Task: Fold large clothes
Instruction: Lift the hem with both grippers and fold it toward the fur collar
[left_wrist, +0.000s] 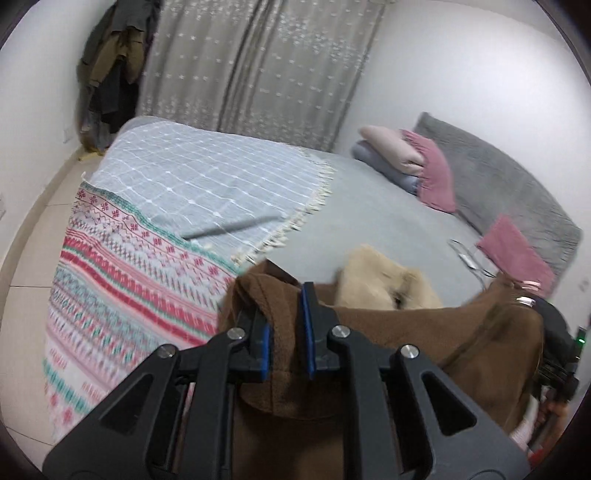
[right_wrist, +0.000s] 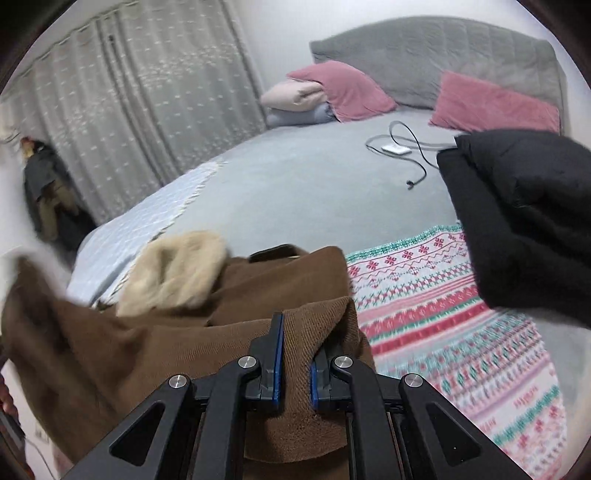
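Observation:
A large brown coat (left_wrist: 424, 343) with a cream fur collar (left_wrist: 384, 280) hangs stretched between my two grippers above the near edge of the bed. My left gripper (left_wrist: 288, 328) is shut on one bunched corner of the coat. My right gripper (right_wrist: 295, 354) is shut on the other corner of the brown coat (right_wrist: 155, 332), and the fur collar (right_wrist: 177, 273) lies just beyond it. The right gripper's body also shows in the left wrist view (left_wrist: 554, 332) at the far right.
The grey bed (left_wrist: 388, 214) carries a patterned red-and-green blanket (left_wrist: 122, 280), a light blue checked throw (left_wrist: 199, 181), pink pillows (right_wrist: 495, 103) and a white charger with cable (right_wrist: 399, 147). A folded black garment (right_wrist: 528, 218) lies at right. Curtains (left_wrist: 258, 66) and hanging clothes (left_wrist: 110, 74) stand behind.

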